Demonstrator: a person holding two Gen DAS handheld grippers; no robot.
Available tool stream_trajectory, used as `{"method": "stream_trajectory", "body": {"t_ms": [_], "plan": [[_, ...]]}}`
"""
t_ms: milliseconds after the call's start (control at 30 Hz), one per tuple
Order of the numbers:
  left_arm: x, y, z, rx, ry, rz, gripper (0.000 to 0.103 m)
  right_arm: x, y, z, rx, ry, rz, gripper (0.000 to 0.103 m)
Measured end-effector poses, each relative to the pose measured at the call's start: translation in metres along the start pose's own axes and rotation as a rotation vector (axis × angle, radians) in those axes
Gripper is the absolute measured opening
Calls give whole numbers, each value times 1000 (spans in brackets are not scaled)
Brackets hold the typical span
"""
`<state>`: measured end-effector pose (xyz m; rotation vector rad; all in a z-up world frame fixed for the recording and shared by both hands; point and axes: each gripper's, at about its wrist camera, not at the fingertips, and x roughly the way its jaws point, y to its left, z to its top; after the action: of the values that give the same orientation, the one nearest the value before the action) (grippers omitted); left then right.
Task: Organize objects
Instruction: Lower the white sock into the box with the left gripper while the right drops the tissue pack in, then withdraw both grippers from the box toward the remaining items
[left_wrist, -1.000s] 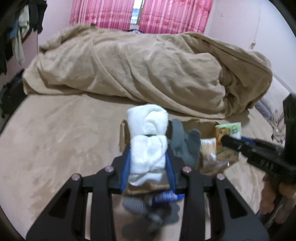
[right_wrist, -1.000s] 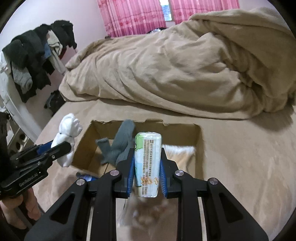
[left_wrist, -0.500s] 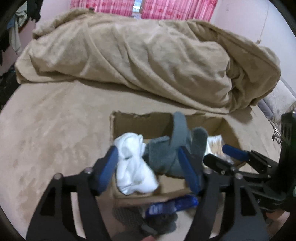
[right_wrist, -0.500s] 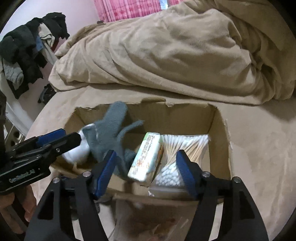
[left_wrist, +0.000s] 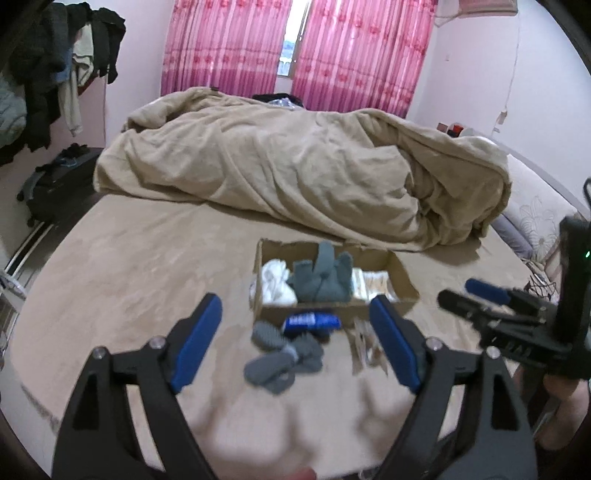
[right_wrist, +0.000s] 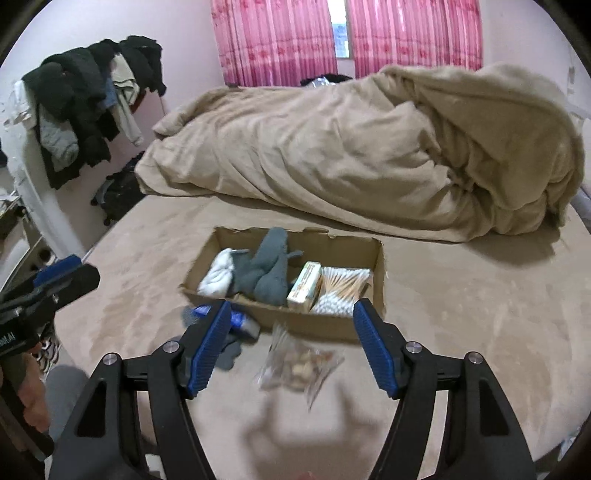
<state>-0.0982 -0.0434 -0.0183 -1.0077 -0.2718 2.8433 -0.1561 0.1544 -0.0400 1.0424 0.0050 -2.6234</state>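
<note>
While my left gripper and right gripper gape empty, box holds socks, swabs, bag lies outside

Both grippers: black frames, blue ribbed jaws, silver screws; white lettering, perhaps brand.

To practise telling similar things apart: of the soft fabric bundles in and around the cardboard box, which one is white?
The white bundle at the left end of the cardboard box. The bundle beside it in the box and the bundle on the bed in front are grey.
</note>
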Motion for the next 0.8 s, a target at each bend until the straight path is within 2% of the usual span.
{"method": "stream_trajectory", "body": {"t_ms": [233, 333, 400, 633, 800], "plan": [[-35, -11, -36, 25, 21, -1, 84, -60, 17, -22, -31, -53, -33, 73], [-38, -14, -53, 15, 65, -9, 84, -75, 20, -36, -26, -60, -32, 73], [-40, -14, -60, 5, 78, -8, 84, -80, 21, -44, -25, -73, -44, 74], [-34, -18, -79, -15, 110, 0, 84, -77, 22, -73, -12, 0, -29, 74], [-28, -21, -83, -11, 126, -5, 84, -74, 19, -78, 13, 15, -16, 74]]}}
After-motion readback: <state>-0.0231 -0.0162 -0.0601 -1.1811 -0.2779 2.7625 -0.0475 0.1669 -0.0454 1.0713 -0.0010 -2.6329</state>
